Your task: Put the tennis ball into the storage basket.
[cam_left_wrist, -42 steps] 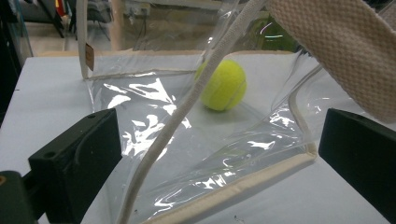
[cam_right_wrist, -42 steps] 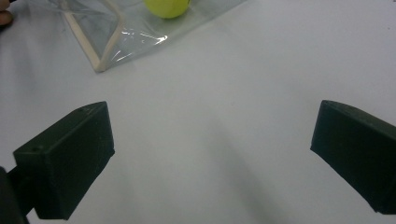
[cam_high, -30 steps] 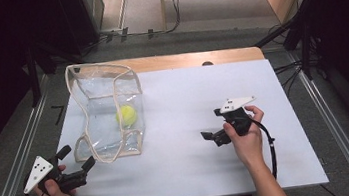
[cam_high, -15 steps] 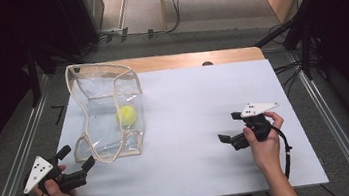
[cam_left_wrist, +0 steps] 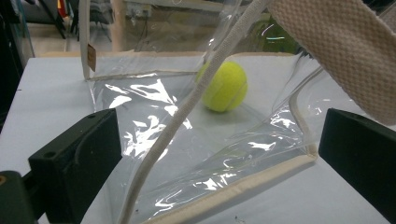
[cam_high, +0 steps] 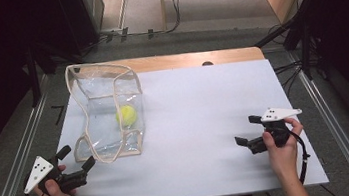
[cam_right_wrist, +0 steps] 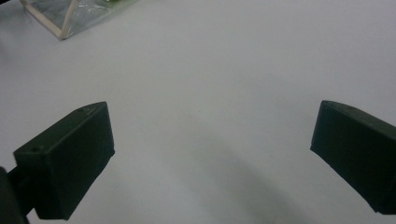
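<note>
Standing on the left half of the white table [cam_high: 206, 124] is a clear plastic bag [cam_high: 109, 113] with cream fabric trim and handles, its crinkled film catching glare. A yellow-green tennis ball [cam_high: 127, 115] rests inside on its bottom panel. The left gripper [cam_high: 76, 160], jaws spread apart, sits just beside the bag's near corner. The right gripper [cam_high: 248, 130], jaws also wide apart, hovers over bare table well away from it.

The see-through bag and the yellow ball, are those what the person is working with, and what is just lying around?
Part of the job:
clear bag, standing open
tennis ball, inside the bag
left gripper, open, beside the bag
right gripper, open, apart from it

Just there:
white table sheet
floor cables
</note>
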Motion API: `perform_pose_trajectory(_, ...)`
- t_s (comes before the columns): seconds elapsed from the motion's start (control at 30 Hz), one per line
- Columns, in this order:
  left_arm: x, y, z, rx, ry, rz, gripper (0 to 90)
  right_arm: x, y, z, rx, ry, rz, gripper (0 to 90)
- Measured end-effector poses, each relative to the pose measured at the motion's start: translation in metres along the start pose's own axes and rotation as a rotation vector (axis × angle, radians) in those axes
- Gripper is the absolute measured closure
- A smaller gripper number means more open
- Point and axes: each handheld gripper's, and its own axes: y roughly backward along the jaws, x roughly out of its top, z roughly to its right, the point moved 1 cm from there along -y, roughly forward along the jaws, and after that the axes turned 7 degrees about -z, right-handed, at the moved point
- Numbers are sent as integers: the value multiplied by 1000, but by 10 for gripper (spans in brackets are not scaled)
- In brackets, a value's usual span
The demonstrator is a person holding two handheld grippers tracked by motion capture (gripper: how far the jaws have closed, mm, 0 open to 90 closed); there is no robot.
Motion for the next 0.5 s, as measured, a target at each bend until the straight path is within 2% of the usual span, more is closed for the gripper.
perform_pose_trajectory(0.17, 0, 0, 0, 3, -1, -1, 0, -14, 8, 7, -10, -38, 12, 0)
perform_pose_trajectory(0.5, 0, -1, 1, 6, -11, -9, 0, -40, 27, 20, -39, -83, 36, 0)
